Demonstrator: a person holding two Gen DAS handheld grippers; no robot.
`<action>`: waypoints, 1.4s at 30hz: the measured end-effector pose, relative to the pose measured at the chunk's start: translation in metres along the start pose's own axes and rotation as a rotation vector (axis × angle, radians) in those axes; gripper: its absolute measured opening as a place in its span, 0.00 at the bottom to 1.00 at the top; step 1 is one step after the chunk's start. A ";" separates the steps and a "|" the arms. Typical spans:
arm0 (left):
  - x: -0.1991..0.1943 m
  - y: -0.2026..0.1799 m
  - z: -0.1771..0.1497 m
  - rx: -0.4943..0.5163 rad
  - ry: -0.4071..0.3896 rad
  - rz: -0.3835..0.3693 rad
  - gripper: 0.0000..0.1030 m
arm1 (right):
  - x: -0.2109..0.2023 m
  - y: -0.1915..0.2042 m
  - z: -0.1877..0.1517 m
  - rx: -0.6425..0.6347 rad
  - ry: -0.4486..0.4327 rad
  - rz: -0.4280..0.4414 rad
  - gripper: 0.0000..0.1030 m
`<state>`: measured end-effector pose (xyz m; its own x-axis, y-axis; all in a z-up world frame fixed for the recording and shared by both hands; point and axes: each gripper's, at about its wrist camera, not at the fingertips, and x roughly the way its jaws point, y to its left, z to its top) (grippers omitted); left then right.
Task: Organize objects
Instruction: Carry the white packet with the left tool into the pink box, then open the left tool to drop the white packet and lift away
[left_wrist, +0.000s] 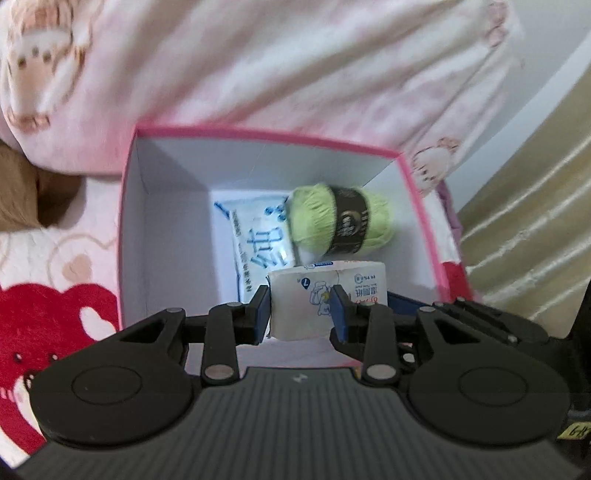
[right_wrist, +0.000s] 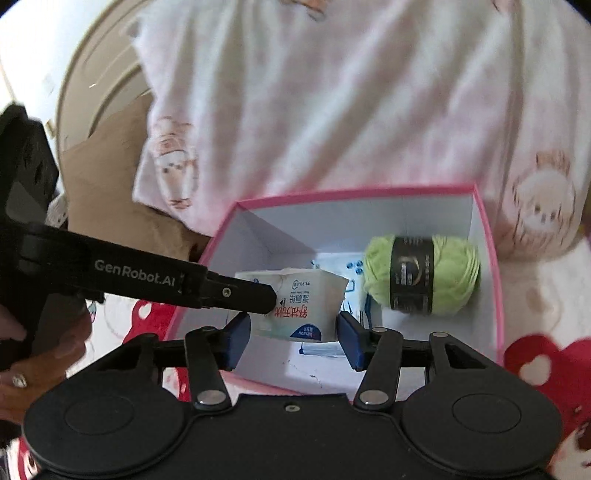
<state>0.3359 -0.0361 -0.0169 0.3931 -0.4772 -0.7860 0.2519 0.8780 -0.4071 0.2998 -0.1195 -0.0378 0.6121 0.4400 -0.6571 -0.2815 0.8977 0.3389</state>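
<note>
A pink-rimmed box (left_wrist: 258, 132) with white inner walls stands on a bed. Inside lie a green yarn ball (left_wrist: 341, 219) with a black band and a flat white-and-blue pack (left_wrist: 258, 251). My left gripper (left_wrist: 301, 308) is shut on a white wet-wipe pack (left_wrist: 325, 295) and holds it over the box's near side. In the right wrist view the same wipe pack (right_wrist: 299, 306) hangs in the left gripper's finger (right_wrist: 236, 293), with the yarn ball (right_wrist: 421, 275) to its right in the box (right_wrist: 495, 266). My right gripper (right_wrist: 293, 334) is open, its pads either side of the pack.
A pink-and-white patterned blanket (left_wrist: 277, 62) lies bunched behind the box. The bedsheet (left_wrist: 48, 314) has red heart shapes. A brown cushion (right_wrist: 110, 192) lies at the left. A beige striped surface (left_wrist: 535, 229) is at the right. A person's hand (right_wrist: 33, 369) holds the left gripper.
</note>
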 end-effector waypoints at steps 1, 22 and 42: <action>0.008 0.003 -0.001 -0.004 0.012 0.006 0.32 | 0.008 -0.004 -0.004 0.005 0.015 0.002 0.55; 0.042 0.014 -0.018 0.040 0.001 0.080 0.40 | 0.024 -0.019 -0.016 -0.045 0.075 -0.116 0.46; -0.114 -0.064 -0.031 0.291 -0.104 0.056 0.43 | -0.124 0.041 0.008 -0.182 0.019 -0.105 0.57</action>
<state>0.2472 -0.0363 0.0844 0.4977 -0.4430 -0.7457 0.4643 0.8622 -0.2024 0.2188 -0.1377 0.0628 0.6318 0.3424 -0.6954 -0.3467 0.9272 0.1415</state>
